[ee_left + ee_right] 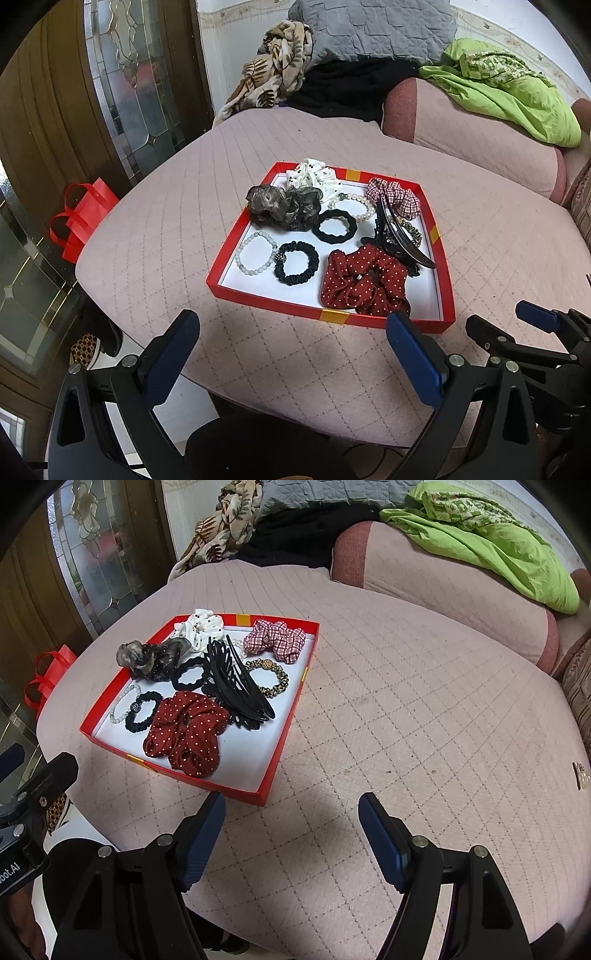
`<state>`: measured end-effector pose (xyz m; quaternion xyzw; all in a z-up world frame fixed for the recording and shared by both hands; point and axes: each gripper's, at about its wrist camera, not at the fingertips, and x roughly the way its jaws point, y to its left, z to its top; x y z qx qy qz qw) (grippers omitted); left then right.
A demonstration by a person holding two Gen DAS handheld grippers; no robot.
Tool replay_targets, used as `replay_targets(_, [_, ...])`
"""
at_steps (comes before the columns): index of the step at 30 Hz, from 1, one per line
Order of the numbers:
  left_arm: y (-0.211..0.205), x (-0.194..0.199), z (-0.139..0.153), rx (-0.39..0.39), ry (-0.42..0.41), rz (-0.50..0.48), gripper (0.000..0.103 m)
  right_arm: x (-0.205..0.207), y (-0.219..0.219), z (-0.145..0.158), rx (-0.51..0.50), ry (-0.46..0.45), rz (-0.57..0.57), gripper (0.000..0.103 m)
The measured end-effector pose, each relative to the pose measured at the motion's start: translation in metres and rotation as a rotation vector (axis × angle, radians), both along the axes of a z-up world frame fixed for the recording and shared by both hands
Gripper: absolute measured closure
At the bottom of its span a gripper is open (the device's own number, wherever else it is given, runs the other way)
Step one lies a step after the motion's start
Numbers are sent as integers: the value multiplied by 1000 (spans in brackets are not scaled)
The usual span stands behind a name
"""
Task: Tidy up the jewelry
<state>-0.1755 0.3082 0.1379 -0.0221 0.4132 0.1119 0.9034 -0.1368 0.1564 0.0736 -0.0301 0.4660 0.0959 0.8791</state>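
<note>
We are hovering both grippers short of the shallow red cardboard tray with a white floor (430,266), which is sitting on the pink quilted bench (155,236). The left gripper (295,354) is standing wide, holding nothing; the right gripper (291,834) is likewise spread wide and holding nothing, off the tray's near right corner.

Everything we are counting as jewelry is lying inside the tray: the dark red white-dotted fabric scrunchie (364,282) at the near wall, the long black plastic claw clip (400,236) tilted behind it, the white beaded bracelet (255,253) at the left wall touching the thin black ruffled hair tie (297,267), the sheer grey-brown organza scrunchie (282,206) farther back. We are seeing no loose piece on the bench beside the tray.

This scene is fitting either a jumbled tray awaiting sorting or a gathering already completed; we are not judging which.

Handling notes, as judgement: bracelets are likely rolling and slipping, so we are favouring a pinch across the strand. Scrunchies are compressing; a deep bite is suiting them. The clip's teeth are risking snagging neighbours.
</note>
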Motion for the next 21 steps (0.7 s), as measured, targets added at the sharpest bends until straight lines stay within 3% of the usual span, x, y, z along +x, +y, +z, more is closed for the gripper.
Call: replay_targets(21, [19,10,-2,-10,-10,27,2,10,8,-7,-21,17,7,24])
